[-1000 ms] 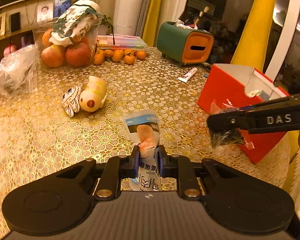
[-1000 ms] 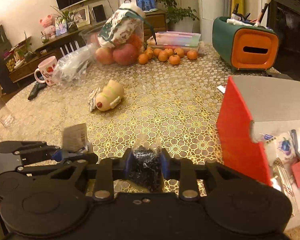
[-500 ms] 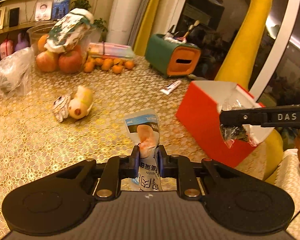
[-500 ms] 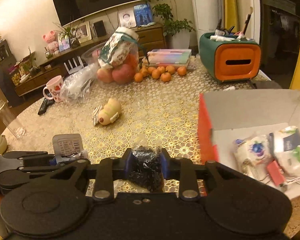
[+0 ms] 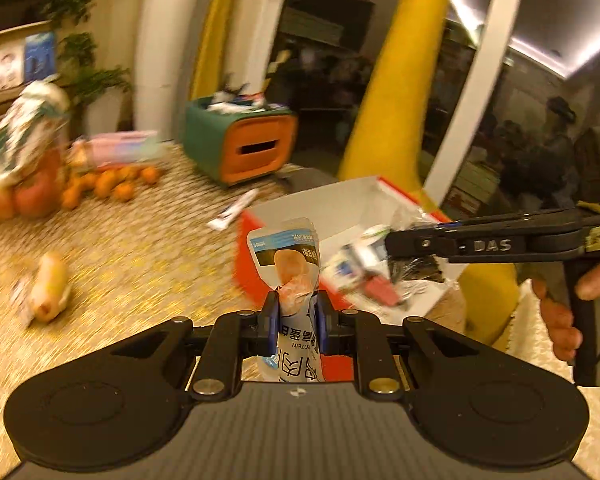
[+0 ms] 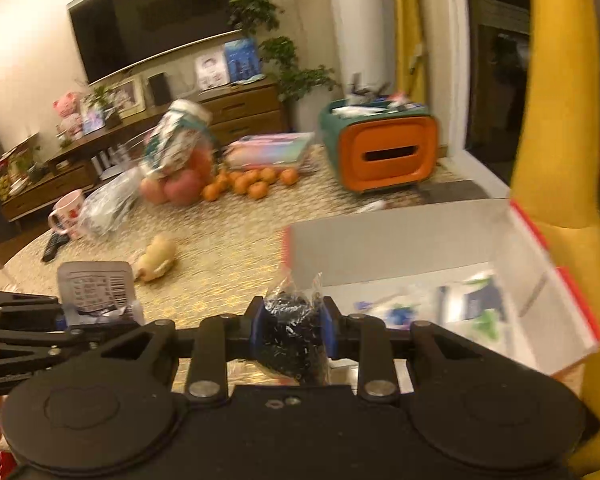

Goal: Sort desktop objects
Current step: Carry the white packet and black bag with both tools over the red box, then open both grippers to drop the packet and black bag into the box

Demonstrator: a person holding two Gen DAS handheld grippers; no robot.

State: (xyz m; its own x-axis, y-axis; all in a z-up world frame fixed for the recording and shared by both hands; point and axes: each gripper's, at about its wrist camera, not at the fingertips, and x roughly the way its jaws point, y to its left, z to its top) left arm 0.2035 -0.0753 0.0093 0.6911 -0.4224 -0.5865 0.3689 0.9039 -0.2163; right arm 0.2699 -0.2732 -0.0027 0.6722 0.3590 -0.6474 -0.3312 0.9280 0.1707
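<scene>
My left hand-held gripper [image 5: 296, 316]: clamped on a snack pouch [image 5: 290, 264], raised beside the red box [image 6: 440, 276]. My right hand-held gripper [image 6: 292, 330]: clamped on a bag of black bits [image 6: 292, 332], over the box's open top. Box stands on the counter [image 6: 228, 248].

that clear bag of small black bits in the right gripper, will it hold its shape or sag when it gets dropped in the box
The clear plastic bag of small black pieces probably sags: its film top is crumpled above the right gripper. It bulges between the pads, so the loose contents likely shift and settle. It looks light, so it should land softly in the red cardboard box.
</scene>
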